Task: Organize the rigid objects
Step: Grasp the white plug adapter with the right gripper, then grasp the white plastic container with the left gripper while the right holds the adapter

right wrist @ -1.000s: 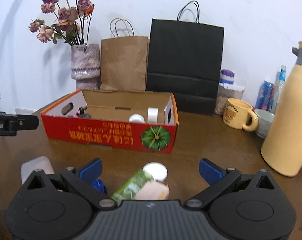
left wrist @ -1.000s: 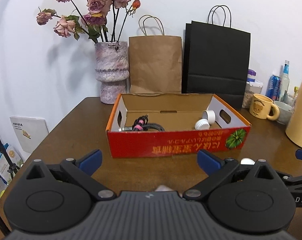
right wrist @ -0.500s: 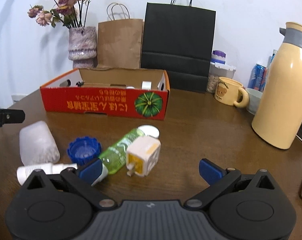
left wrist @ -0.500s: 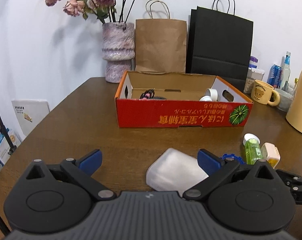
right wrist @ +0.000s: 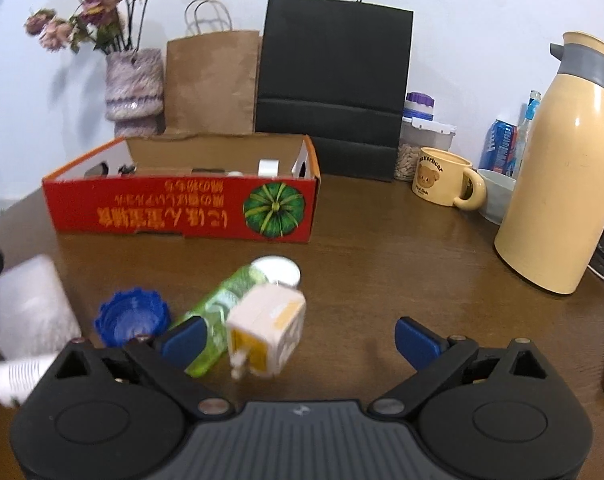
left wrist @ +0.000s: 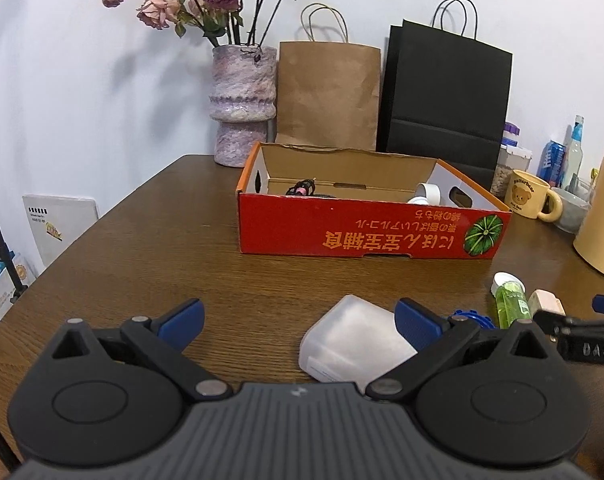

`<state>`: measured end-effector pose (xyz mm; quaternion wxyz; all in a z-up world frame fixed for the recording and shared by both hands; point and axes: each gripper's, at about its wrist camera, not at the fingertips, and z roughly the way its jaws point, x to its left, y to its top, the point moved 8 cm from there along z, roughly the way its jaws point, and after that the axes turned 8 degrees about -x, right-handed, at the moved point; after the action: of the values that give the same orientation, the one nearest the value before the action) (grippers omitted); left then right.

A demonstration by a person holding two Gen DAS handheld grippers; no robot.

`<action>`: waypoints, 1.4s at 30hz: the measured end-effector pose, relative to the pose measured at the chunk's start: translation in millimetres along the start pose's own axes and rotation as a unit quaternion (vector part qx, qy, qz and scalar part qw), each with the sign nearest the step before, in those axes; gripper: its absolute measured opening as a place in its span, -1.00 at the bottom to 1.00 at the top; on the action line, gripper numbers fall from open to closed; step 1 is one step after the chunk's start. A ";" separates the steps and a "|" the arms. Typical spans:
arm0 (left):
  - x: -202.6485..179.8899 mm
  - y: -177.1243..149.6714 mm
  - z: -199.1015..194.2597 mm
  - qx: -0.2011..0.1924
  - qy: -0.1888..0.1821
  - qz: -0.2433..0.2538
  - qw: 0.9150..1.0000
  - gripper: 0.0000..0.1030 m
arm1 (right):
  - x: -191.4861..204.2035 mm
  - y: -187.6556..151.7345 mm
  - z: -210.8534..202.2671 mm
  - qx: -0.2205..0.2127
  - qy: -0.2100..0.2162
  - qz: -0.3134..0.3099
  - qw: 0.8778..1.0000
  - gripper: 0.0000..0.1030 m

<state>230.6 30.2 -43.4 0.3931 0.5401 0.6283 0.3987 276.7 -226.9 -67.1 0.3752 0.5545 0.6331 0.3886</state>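
Nearest the right wrist camera, the right gripper (right wrist: 299, 338) stood with its jaws spread wide and nothing between them touching either pad. A cream and yellow plug adapter (right wrist: 266, 330) lay just ahead at about 11 o'clock, leaning against a green bottle (right wrist: 215, 312) that lay on its side, its white cap (right wrist: 277, 270) pointing toward 12 o'clock. At 10 o'clock sat a blue ridged lid (right wrist: 131, 316), and further toward 9 o'clock a frosted plastic cup (right wrist: 31, 306) on its side.

The left gripper (left wrist: 299, 326) was likewise wide open and held nothing; the same cup (left wrist: 352, 342) lay on the wooden table (left wrist: 149, 264) just ahead of it, close to the right-hand finger (left wrist: 416, 324).

Farther off, at 12 o'clock in both views, stood the red cardboard box (left wrist: 366, 230), open-topped, with a dark cable bundle (left wrist: 302, 190) at its left end and a white tape roll (left wrist: 428, 191) at its right.

Beyond it, a vase of dried roses (left wrist: 241, 104), a brown paper bag (left wrist: 328, 94) and a black paper bag (left wrist: 446, 92) lined the wall. At 2 o'clock from the right gripper stood a bear mug (right wrist: 442, 182) and a cream thermos (right wrist: 564, 176).
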 end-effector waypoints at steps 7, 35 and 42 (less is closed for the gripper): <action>4.5 -1.7 4.2 0.006 0.006 -0.009 1.000 1.00 | -5.4 -1.3 19.4 0.011 -0.018 0.017 1.000 0.57; 2.8 -5.7 6.3 0.000 -0.001 -0.011 1.000 1.00 | -11.6 -10.0 -3.3 -0.023 -0.008 0.032 0.999 -0.40; -8.1 -5.7 6.2 0.001 -0.034 0.010 0.999 1.00 | -12.7 -13.6 -16.1 -0.032 -0.005 0.028 0.999 -0.40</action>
<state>235.1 22.0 -50.4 0.4103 0.5596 0.6095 0.3834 257.8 -241.8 -72.3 0.3847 0.5616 0.6028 0.4163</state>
